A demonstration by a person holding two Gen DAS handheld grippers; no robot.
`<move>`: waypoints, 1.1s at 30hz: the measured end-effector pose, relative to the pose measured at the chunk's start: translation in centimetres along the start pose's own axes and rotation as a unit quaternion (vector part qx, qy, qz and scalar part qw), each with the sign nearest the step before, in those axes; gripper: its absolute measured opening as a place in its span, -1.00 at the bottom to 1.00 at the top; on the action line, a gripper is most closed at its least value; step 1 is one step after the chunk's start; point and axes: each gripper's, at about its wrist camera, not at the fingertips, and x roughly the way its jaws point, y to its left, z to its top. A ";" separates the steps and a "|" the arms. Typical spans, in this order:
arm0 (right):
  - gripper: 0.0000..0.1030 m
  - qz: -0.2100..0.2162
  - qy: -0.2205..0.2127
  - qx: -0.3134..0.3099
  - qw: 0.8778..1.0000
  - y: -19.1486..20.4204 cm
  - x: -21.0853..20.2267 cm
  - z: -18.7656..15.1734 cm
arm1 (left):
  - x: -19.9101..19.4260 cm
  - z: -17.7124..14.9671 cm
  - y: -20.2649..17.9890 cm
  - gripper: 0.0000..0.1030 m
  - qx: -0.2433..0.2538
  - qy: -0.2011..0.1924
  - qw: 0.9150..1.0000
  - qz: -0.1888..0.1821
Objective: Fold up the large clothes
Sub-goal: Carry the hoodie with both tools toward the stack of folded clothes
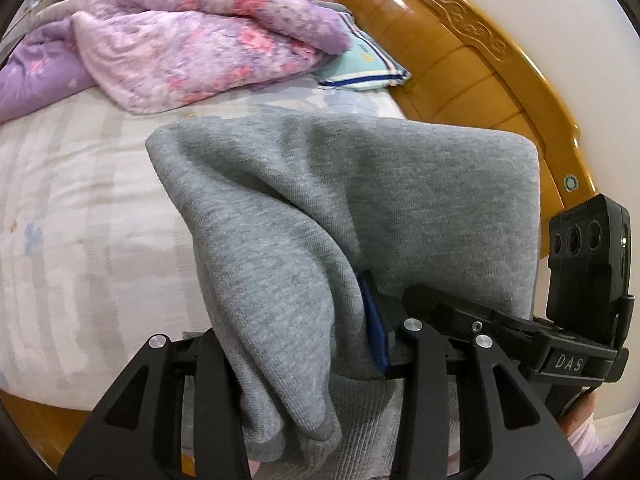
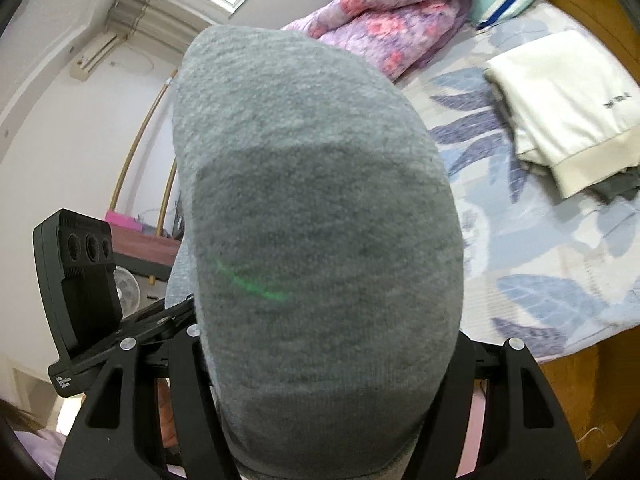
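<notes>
A grey sweatshirt [image 1: 360,184] hangs bunched above the bed. In the left wrist view my left gripper [image 1: 308,312] is shut on a thick fold of it. The blue pad [image 1: 376,320] of the right-hand finger presses against the cloth, and the other finger is buried under it. In the right wrist view the same grey sweatshirt [image 2: 312,160] bulges over my right gripper [image 2: 320,320] and hides both fingertips. The wad fills the gap between the fingers and rides aloft with them.
The bed has a pale leaf-print sheet [image 2: 540,248]. On it lie a purple floral quilt [image 1: 180,40], a turquoise pillow [image 1: 368,64] and a folded cream garment [image 2: 568,100]. A wooden headboard [image 1: 460,52] curves along the right. A wall and a small fan [image 2: 128,290] are beyond the bed's left side.
</notes>
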 end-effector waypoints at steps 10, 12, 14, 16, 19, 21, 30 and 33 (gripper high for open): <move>0.20 -0.034 -0.083 0.061 0.994 -5.7 -5.7 3.4 | 5.3 5.1 -9.2 -0.24 0.102 0.010 0.994 -0.029; 0.20 -0.050 -0.101 0.069 0.991 -6.3 -6.4 4.2 | 6.5 6.3 -10.2 -0.24 0.108 0.018 0.993 -0.041; 0.20 -0.061 -0.113 0.074 0.989 -7.1 -7.2 5.1 | 7.8 7.7 -11.3 -0.24 0.116 0.024 0.991 -0.056; 0.20 -0.066 -0.118 0.081 0.988 -8.2 -7.6 6.1 | 8.9 8.6 -12.4 -0.23 0.120 0.030 0.990 -0.063; 0.20 -0.065 -0.114 0.087 0.988 -10.0 -7.9 7.8 | 10.8 10.1 -14.1 -0.23 0.113 0.037 0.991 -0.058; 0.20 -0.066 -0.108 0.085 0.988 -11.0 -8.3 8.8 | 12.3 11.0 -15.5 -0.22 0.108 0.035 0.992 -0.053; 0.20 -0.064 -0.061 0.044 0.995 -19.5 -10.8 17.9 | 20.4 16.7 -21.5 -0.20 0.037 0.026 0.999 -0.018; 0.20 -0.059 -0.034 0.022 0.997 -22.5 -10.3 21.8 | 23.6 18.9 -22.6 -0.20 0.014 0.021 1.000 0.000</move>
